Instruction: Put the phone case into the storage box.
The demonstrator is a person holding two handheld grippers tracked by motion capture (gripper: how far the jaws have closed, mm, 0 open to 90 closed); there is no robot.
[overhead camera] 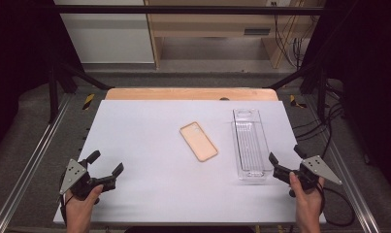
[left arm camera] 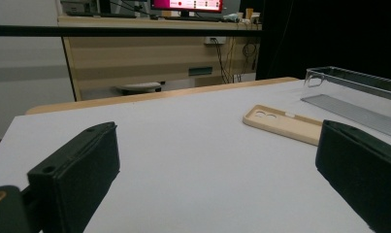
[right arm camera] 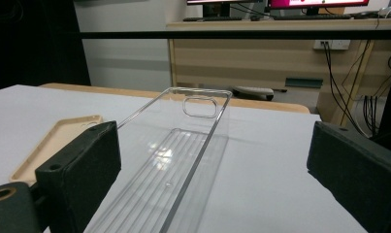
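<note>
A tan phone case lies hollow side up near the middle of the white table top. To its right stands a long clear plastic tray, empty. My left gripper rests at the near left, held by a hand, jaws wide apart with nothing between them. My right gripper sits at the near right, just beside the tray's near end, also open and empty. The left gripper view looks past its jaws to the phone case and tray. From the right gripper, the tray lies straight ahead, the case to the left.
The table has metal rails along both sides. Beyond its far wooden edge is a floor gap, then a wooden desk with monitors and hanging cables. Black cables lie on the floor at the right.
</note>
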